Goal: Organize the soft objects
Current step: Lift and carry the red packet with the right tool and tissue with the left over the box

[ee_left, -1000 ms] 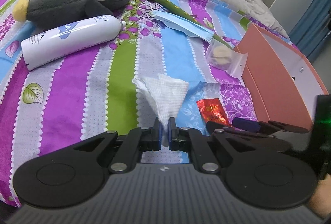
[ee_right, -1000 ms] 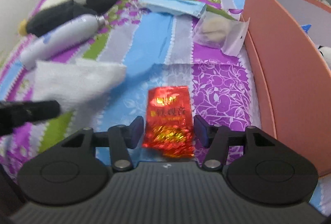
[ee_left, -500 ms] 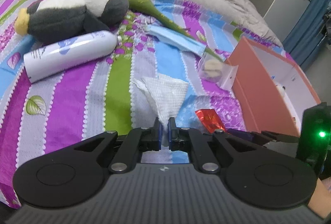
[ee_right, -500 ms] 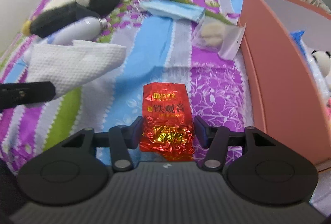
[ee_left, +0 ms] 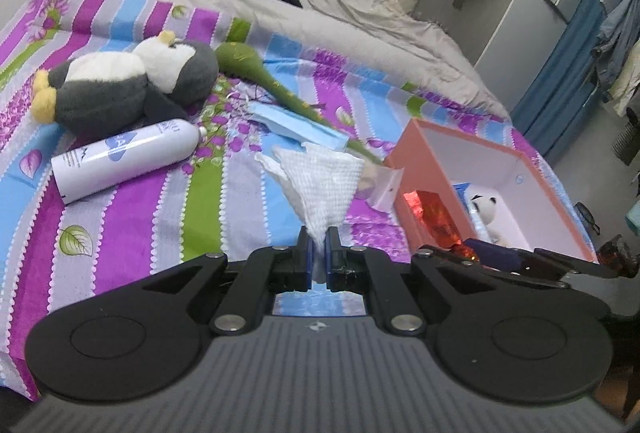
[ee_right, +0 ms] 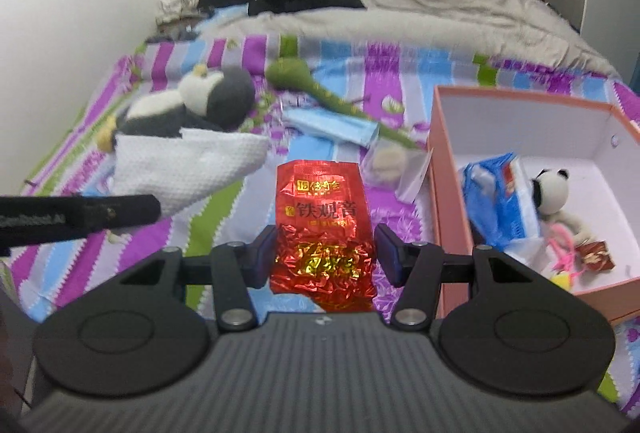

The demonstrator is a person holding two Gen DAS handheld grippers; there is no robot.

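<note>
A white cloth [ee_left: 320, 181] is clamped between the jaws of the left gripper [ee_left: 316, 255] and held raised above the bed [ee_left: 120, 217], left of the pink box [ee_left: 416, 169]. A red foil packet [ee_right: 324, 229] is held in the right gripper [ee_right: 325, 253], jaws pressed against its crumpled sides, also lifted just left of the box. Both items are judged ready for the box: each should be carried over the near wall before release, kept high so the cloth's hanging corner is not snagged. A panda toy [ee_right: 554, 189] and a blue pack [ee_right: 500, 197] are already inside; open floor toward the back wall is better targeted. Left of the box, a plush penguin [ee_left: 128, 85], white bottle [ee_left: 124, 157], green plush stem [ee_left: 256, 69], face mask [ee_left: 296, 125] and small clear bag [ee_right: 390, 165] are seen. The two grippers are close together; collision is the likely risk.
</note>
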